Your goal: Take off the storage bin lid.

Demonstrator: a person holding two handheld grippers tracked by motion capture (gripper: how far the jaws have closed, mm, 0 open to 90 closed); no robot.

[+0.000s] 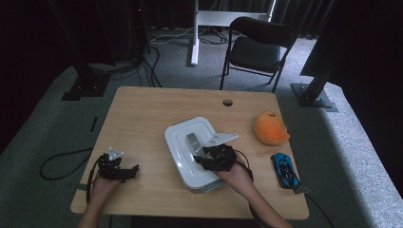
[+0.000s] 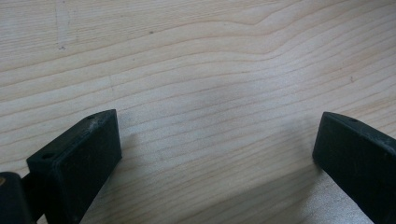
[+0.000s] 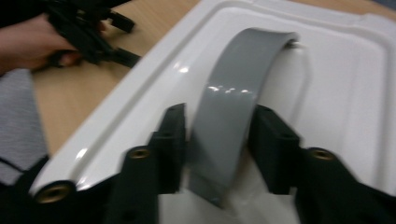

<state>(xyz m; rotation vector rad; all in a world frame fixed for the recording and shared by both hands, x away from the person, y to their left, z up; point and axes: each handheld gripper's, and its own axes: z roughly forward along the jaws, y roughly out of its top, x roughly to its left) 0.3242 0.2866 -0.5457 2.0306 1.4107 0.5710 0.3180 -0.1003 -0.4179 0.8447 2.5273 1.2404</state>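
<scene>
Handle (image 3: pixel 243 98) of the white lid (image 1: pixel 180 156) running straight away between the right gripper (image 3: pixel 219 135) fingers (image 3: pixel 173 140), one each side, closed in snug on its grey strap, looks clamped. Lid sitting mid-tabletop (image 1: pixel 142 114). Left gripper (image 1: pixel 116 167) well off to the side, fingers (image 2: pixel 79 163) wide apart over bare wood. So a straight lift, probably.

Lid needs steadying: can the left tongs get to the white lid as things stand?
Probably yes: the left tongs rest open on bare table beside the lid, nothing between. The right tongs straddle only the handle.
</scene>
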